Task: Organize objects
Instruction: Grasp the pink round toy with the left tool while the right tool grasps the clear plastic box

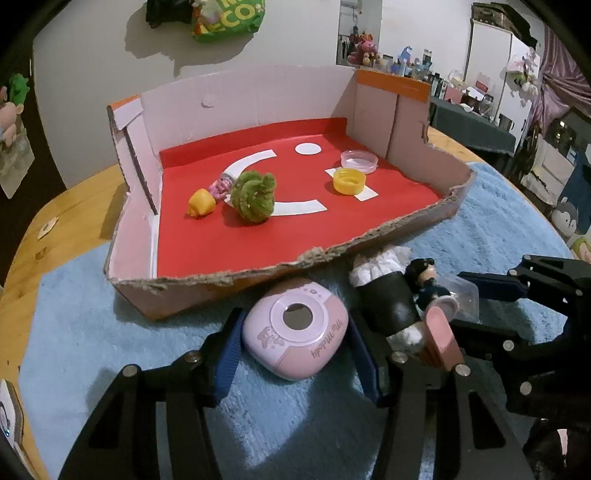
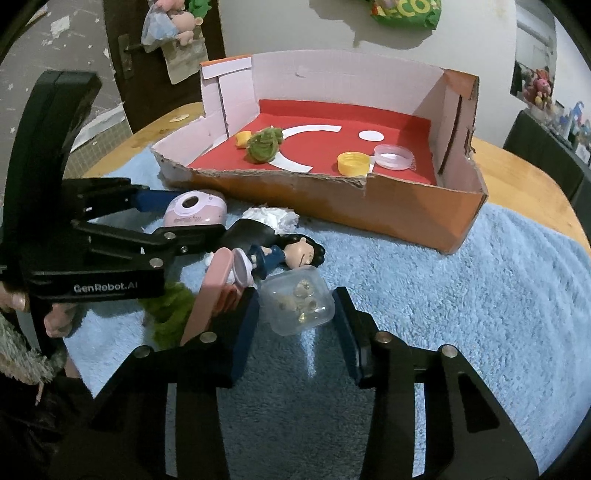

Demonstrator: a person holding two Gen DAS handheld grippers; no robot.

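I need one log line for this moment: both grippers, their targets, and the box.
left gripper: open around pink case | right gripper: open around clear container | box: neither item inside

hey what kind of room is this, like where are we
Probably a lived-in home: a wooden table under a blue towel, plush toys on a cluttered shelf, a snack bag hanging on the wall.

Premises: a lived-in home. Wooden surface [image 1: 22, 266] under a blue towel [image 1: 480, 229]. Ahead of the hand-held gripper, plush toys [image 1: 364, 50] crowd a shelf; a snack bag [image 1: 229, 18] hangs on the wall.
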